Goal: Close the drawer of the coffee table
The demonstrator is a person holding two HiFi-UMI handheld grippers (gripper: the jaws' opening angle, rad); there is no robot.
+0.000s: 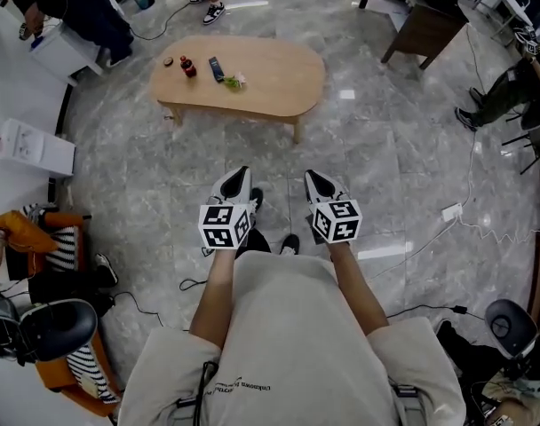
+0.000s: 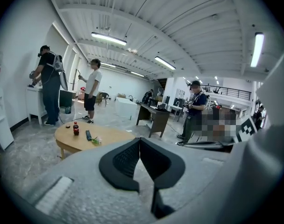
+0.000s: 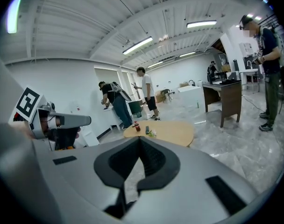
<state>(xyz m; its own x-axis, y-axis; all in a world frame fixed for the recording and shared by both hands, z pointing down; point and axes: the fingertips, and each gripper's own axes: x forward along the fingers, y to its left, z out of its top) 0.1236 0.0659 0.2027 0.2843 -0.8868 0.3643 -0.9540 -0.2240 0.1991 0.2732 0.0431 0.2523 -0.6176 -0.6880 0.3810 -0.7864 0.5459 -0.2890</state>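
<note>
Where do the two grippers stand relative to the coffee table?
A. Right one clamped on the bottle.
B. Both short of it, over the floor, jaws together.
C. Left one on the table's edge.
B: the left gripper and right gripper hang over the floor, short of the coffee table, each with jaws together on nothing.
</note>
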